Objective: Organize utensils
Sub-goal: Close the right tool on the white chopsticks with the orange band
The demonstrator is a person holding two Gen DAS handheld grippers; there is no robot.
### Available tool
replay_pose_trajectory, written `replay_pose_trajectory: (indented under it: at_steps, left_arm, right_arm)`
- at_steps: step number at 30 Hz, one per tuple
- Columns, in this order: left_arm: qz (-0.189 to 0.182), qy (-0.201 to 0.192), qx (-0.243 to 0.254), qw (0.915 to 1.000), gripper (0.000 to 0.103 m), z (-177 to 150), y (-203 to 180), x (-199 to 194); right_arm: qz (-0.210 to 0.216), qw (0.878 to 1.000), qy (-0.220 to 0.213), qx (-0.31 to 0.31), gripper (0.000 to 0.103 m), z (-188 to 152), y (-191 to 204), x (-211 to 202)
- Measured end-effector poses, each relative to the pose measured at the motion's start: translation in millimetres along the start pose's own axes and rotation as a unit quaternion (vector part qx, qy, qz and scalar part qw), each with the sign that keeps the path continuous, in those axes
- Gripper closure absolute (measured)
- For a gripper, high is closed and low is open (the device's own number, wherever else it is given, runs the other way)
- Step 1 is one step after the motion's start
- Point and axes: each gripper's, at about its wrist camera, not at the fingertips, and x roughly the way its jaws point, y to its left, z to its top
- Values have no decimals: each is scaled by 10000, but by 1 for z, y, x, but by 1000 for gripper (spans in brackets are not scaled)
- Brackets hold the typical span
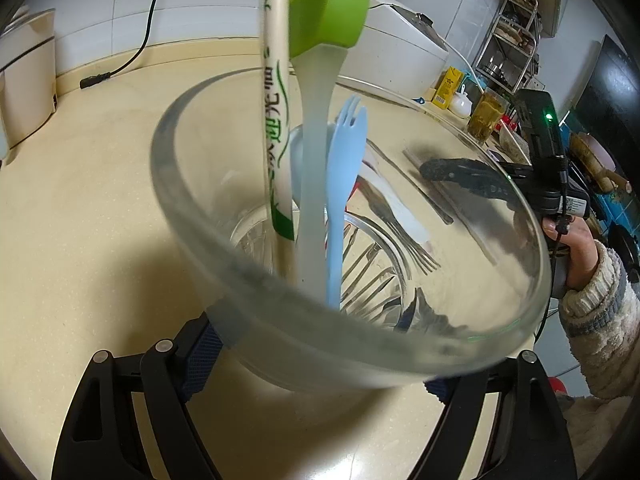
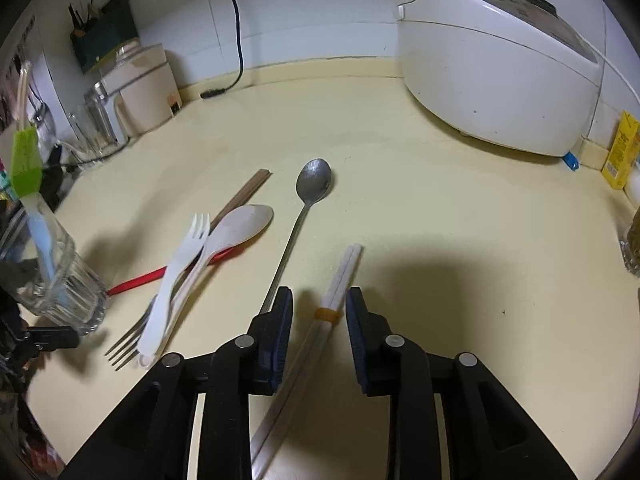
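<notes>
Now your left gripper (image 1: 320,364) pinches the glass (image 1: 360,240); your right gripper (image 2: 318,336) stands spread around the chopsticks (image 2: 340,280), pads clear.

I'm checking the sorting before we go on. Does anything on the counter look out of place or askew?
Yes. Loose utensils lie piled askew: the white plastic fork and beige spoon cross a red handle and brown chopsticks. Nothing looks spilled or broken.

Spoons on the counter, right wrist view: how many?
2. Metal spoon lies centre-frame; beige plastic spoon is left of it, beside the white fork. The red handle underneath may belong to another.
</notes>
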Motion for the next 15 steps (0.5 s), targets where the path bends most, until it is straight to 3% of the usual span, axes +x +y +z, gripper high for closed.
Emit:
replay_pose_trajectory:
  at_steps: [8, 15]
  left_arm:
    - [-7, -1, -7, 10000, 18, 0, -1, 0]
    - [-28, -7, -19, 10000, 18, 0, 1, 0]
  right_arm:
    - [-414, 9990, 114, -103, 75, 14, 4, 18]
    - [-375, 9989, 118, -271, 75, 15, 6, 20]
